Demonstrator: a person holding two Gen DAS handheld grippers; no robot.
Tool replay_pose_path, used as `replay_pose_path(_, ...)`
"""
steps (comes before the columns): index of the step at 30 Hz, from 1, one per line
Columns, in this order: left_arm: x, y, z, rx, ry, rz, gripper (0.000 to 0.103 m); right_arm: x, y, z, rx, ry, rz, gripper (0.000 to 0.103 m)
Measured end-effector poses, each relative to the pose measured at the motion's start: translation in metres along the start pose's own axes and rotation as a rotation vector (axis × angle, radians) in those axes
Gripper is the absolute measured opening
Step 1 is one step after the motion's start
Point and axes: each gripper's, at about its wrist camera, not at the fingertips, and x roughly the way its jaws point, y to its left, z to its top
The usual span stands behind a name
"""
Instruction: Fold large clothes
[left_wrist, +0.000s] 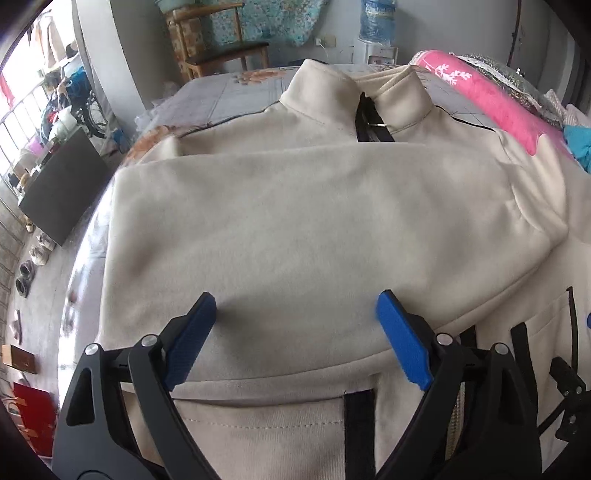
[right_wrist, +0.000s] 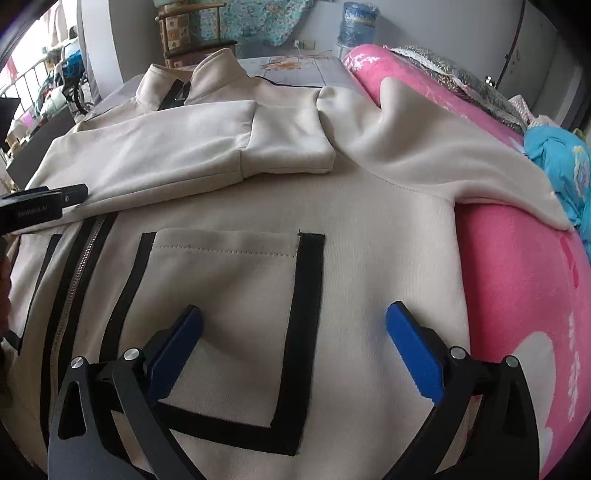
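on my far left in the left wrist view i see the floor with a row of shoes (left_wrist: 31, 258) and a dark panel (left_wrist: 62, 188) leaning by the window rail. moving right, the cream jacket (left_wrist: 295, 221) lies front-up across the bed (left_wrist: 221, 96), collar away from me, its zip closed up the middle. one sleeve (left_wrist: 332, 192) is folded across the chest, its cuff toward the right. my left gripper (left_wrist: 295, 310) sits low over that folded sleeve with its blue pads (left_wrist: 402, 339) spread wide apart, nothing between them; i cannot tell whether the tips touch the cloth. behind the collar stands a wooden chair (left_wrist: 225, 48).

in the right wrist view, the left gripper's black body (right_wrist: 40, 206) pokes in at the left edge beside the zip (right_wrist: 74, 273). further right is the black-trimmed pocket (right_wrist: 229, 314) on the jacket's (right_wrist: 369, 236) front. my right gripper (right_wrist: 295, 321) hovers just over that pocket, pads (right_wrist: 413, 354) wide apart and holding nothing. above it the folded sleeve's cuff (right_wrist: 288, 144) rests on the chest, and the other sleeve (right_wrist: 424, 155) trails off to the right, draped over a pink blanket (right_wrist: 517, 295). at the far right edge sits a blue bundle of fabric (right_wrist: 565, 162).
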Motion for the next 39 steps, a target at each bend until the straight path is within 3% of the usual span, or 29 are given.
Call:
replay_pose_path(10,0.0037,0.0076,-0.0046,-0.014,-0.017,-0.02,0.094,0.0003,-0.0003,-0.002,0.001,-0.004,0.007,0.097)
replay_pose_path(39,0.0038,0.0059,-0.0033,-0.017,-0.018,-0.021,0.095,0.0041,-0.0003,0.0021,0.007,0.035,0.011,0.097)
